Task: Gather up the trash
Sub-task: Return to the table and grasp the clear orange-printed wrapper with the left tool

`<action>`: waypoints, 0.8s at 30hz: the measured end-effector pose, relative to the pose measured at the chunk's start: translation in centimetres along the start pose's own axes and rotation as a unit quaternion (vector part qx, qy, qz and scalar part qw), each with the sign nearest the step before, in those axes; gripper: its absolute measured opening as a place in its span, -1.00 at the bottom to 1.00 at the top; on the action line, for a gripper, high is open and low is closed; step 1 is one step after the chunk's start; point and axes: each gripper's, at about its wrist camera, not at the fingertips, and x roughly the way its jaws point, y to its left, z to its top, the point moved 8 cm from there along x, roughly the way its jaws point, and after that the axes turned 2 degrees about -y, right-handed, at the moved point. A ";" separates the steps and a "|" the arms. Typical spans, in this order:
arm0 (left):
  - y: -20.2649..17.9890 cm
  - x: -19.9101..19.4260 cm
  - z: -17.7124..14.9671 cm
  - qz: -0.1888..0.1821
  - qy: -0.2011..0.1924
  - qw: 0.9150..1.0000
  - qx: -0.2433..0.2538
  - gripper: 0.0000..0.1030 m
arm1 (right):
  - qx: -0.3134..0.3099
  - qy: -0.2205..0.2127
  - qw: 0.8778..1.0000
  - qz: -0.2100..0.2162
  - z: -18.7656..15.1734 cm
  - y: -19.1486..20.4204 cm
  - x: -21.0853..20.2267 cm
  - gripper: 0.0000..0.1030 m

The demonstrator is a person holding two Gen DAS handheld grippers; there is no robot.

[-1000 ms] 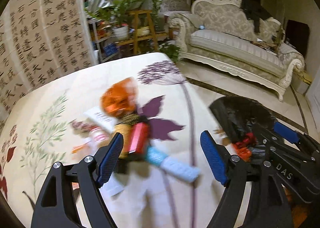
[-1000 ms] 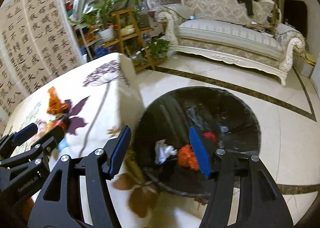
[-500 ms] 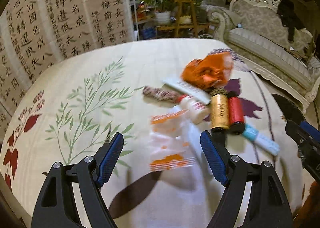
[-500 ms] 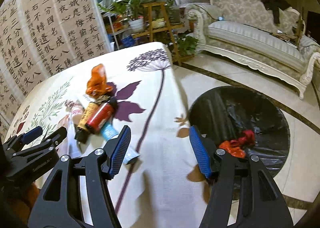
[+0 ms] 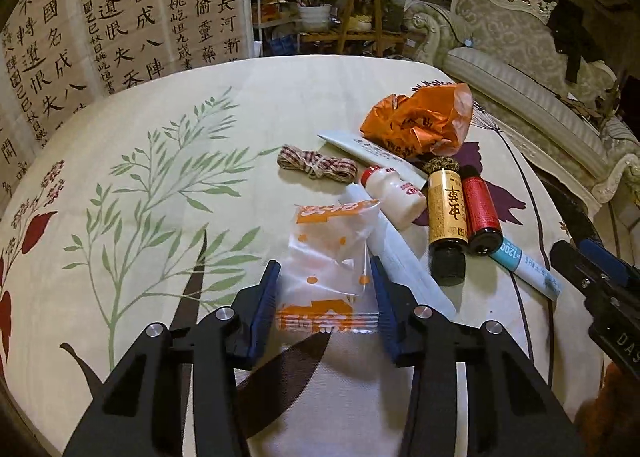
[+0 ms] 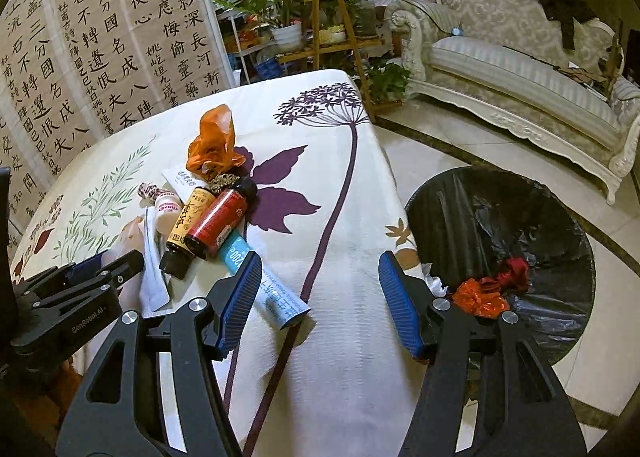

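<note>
Trash lies in a cluster on the floral tablecloth (image 5: pixel 160 161). My left gripper (image 5: pixel 325 299) is open, its jaws on either side of a clear wrapper with orange print (image 5: pixel 330 257) that lies flat. Beyond it are a small white bottle (image 5: pixel 394 191), a gold bottle (image 5: pixel 446 213), a red bottle (image 5: pixel 480 209), a blue-white tube (image 5: pixel 524 267), a checked ribbon (image 5: pixel 316 163) and a crumpled orange bag (image 5: pixel 420 121). My right gripper (image 6: pixel 320 297) is open and empty above the tablecloth, by the tube (image 6: pixel 260 281). The black-lined bin (image 6: pixel 500 257) stands on the floor to its right.
The bin holds orange and red scraps (image 6: pixel 480 297) and white paper. A white sofa (image 6: pixel 520 69) stands at the back right, a plant stand (image 6: pixel 320 37) behind the table, and a calligraphy screen (image 5: pixel 100 25) along the left. A white flat packet (image 5: pixel 396 257) lies under the bottles.
My left gripper has swung left from the bin side to the wrapper and narrowed its jaws around it. My right gripper has moved from over the bin to over the table edge.
</note>
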 end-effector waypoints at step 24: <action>1.8 -1.3 -0.2 0.003 -0.013 1.000 -0.016 -0.18 | -0.081 0.042 0.996 0.008 -1.3 3.5 1.5 -0.25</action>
